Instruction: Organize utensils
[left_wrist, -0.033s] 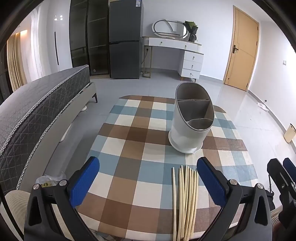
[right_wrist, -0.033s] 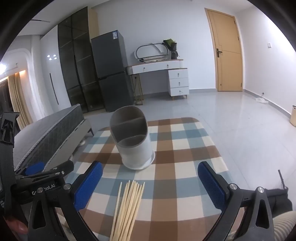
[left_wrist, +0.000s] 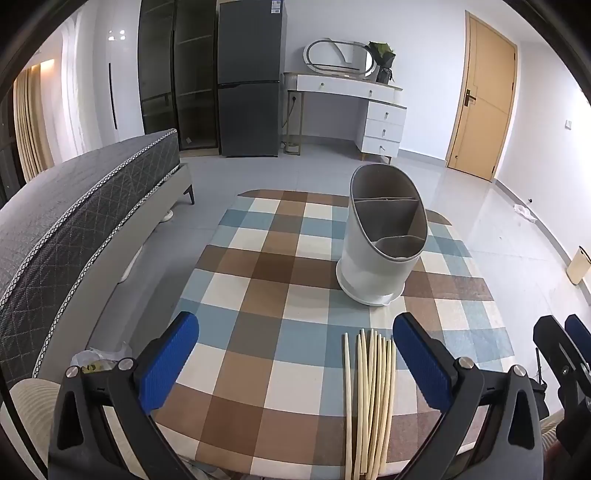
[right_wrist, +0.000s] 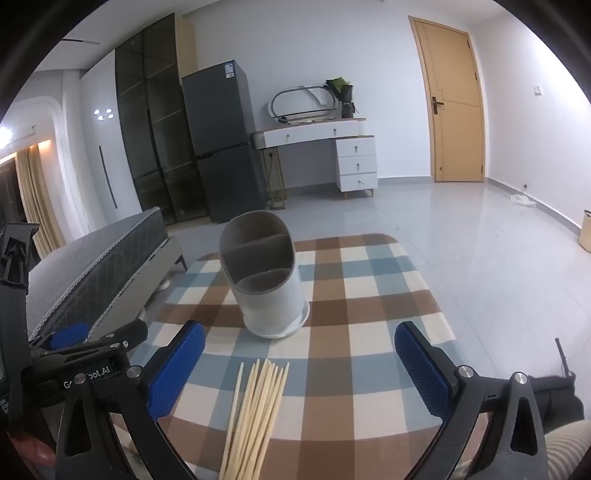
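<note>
Start of sorting: my left claw (left_wrist: 295, 363) and right claw (right_wrist: 299, 373) both hang released above the bench (left_wrist: 258, 295). Chopsticks (left_wrist: 369, 398) lie bundled just before the empty holder (left_wrist: 384, 236). Risk: a pinch scatters the loose sticks; a careless insertion tips the holder.

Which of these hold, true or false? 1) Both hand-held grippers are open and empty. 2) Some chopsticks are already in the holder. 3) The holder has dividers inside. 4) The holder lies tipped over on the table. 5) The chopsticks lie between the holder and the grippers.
1) True: the left hand-held gripper and the right hand-held gripper stand wide open with nothing held.
2) False: the holder looks empty; all the chopsticks lie on the table.
3) True: partitions split it into compartments.
4) False: it stands upright on its base.
5) True: they lie bunched on the checked cloth, nearer the grippers than the holder.
</note>
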